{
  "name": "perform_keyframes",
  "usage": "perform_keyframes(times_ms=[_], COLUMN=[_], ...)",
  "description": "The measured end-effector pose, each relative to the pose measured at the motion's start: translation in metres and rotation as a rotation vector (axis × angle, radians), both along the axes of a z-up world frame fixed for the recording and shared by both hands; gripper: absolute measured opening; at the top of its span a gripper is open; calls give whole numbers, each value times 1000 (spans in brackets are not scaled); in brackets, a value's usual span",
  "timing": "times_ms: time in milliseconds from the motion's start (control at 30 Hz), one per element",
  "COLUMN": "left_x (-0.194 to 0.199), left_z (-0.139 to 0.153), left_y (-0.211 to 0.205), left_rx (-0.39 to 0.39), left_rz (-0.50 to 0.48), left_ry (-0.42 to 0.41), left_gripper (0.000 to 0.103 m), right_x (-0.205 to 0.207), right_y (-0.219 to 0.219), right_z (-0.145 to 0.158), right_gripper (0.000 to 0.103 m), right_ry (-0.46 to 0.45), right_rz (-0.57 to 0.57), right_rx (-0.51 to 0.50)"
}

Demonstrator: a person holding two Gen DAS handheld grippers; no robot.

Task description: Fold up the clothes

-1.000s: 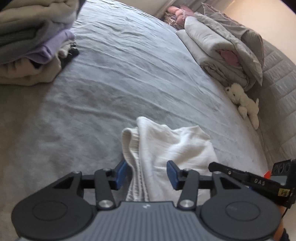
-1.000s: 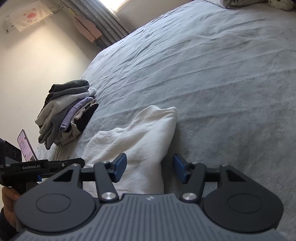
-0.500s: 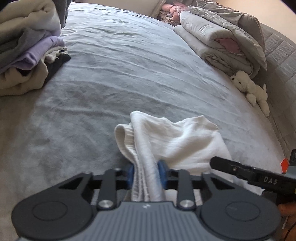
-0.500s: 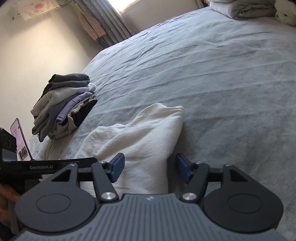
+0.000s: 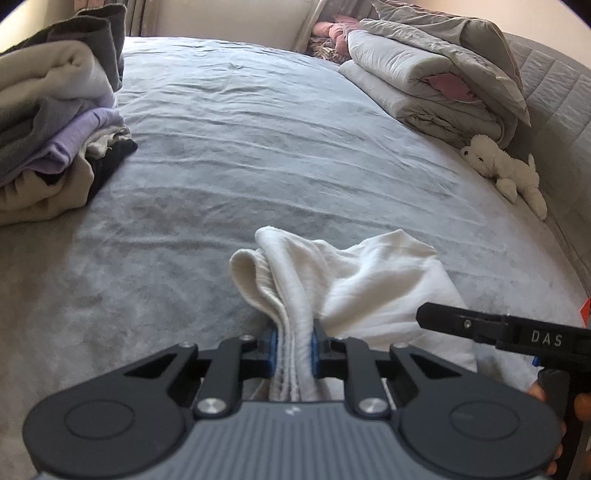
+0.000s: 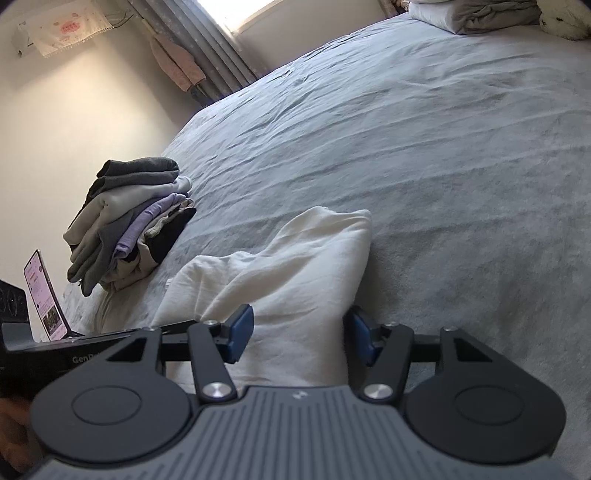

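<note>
Both grippers sit at the white garment (image 5: 369, 288). The left gripper (image 5: 292, 349) is closing, its jaws pinching the ribbed hem. The right gripper (image 6: 298, 334) is closing too, jaws still wide with loose cloth between them.

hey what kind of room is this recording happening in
Most likely a bedroom: a wide bed with a grey sheet, a rolled grey duvet by the padded headboard, a white plush toy dog, and a curtained window.
</note>
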State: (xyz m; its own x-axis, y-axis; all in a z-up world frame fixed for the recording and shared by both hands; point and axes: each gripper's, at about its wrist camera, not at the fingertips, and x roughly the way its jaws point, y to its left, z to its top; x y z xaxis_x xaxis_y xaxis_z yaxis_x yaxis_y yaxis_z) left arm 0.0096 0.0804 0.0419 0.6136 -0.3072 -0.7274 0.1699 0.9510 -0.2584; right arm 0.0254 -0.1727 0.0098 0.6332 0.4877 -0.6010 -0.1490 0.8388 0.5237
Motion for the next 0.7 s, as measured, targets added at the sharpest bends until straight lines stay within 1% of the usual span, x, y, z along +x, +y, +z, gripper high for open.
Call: perform_keyframes(times_ms=[200, 367, 467, 600, 667, 700], left_x=[-4, -6, -6, -5, -5, -4], left_z=[2, 4, 5, 5, 5, 5], left_y=[-3, -7, -10, -8, -8, -7], left_rx=[30, 54, 71, 64, 61, 60], left_rz=[5, 12, 19, 31, 36, 39], left_ry=[-25, -37, -40, -31, -28, -26], left_gripper=[17, 17, 17, 17, 17, 17], right_x=[-1, -1, -3, -4, -4, -3], right_y=[3, 4, 4, -1, -3, -2], right_z=[-1, 2, 2, 1, 1, 1], right_gripper=[60, 60, 61, 60, 56, 41], right_ry=[-14, -10, -7, -1, 2, 2], right_rz=[0, 5, 4, -13, -16, -10], right_rx=[-23, -21, -7, 19, 28, 26])
